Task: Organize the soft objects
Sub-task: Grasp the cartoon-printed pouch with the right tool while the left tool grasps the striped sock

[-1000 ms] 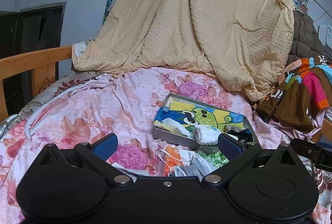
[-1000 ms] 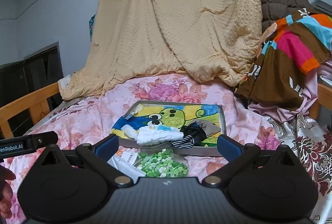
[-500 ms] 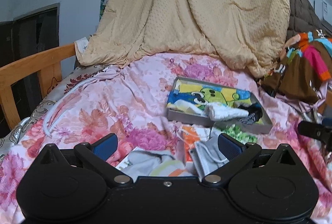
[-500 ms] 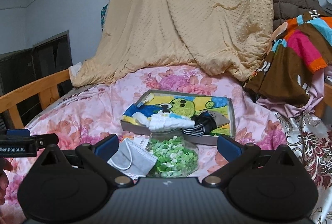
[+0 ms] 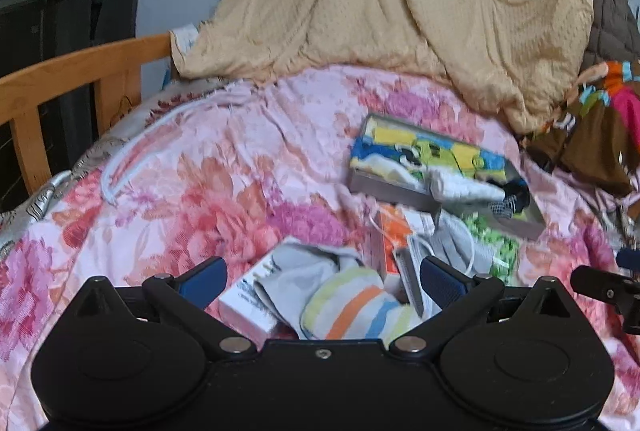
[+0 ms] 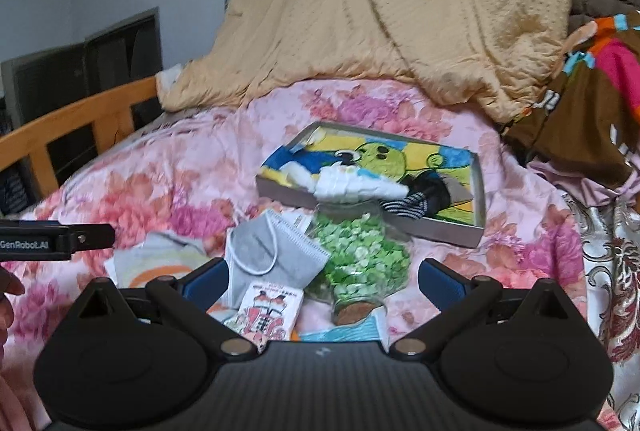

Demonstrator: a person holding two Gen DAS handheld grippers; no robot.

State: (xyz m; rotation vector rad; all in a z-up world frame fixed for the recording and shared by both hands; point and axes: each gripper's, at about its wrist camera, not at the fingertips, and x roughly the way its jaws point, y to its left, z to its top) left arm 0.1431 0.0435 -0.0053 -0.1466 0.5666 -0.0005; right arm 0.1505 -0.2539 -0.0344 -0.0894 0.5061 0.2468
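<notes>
Since the earlier frames both grippers have drawn back toward the near edge of the bed, so more clutter now lies between their fingers. Left gripper (image 5: 322,273): fingers spread wide, grasping nothing; between them lie a striped sock (image 5: 356,311) and, toward the left finger, a white box (image 5: 250,301) partly under a grey cloth. Just past the right finger rests a grey face mask (image 5: 454,241). Right gripper (image 6: 320,277): fingers likewise released and empty; between them lie the same mask (image 6: 272,251), a small printed carton (image 6: 268,311) and a corked jar of green pieces (image 6: 362,259) on its side. Ahead of both pairs of fingers, a shallow cartoon-printed tray (image 6: 478,199) holds a white folded cloth (image 6: 352,185) and dark striped socks (image 6: 420,201). All rest on a pink floral bedspread (image 5: 200,175); beyond it hangs a tan quilt (image 6: 380,11).
</notes>
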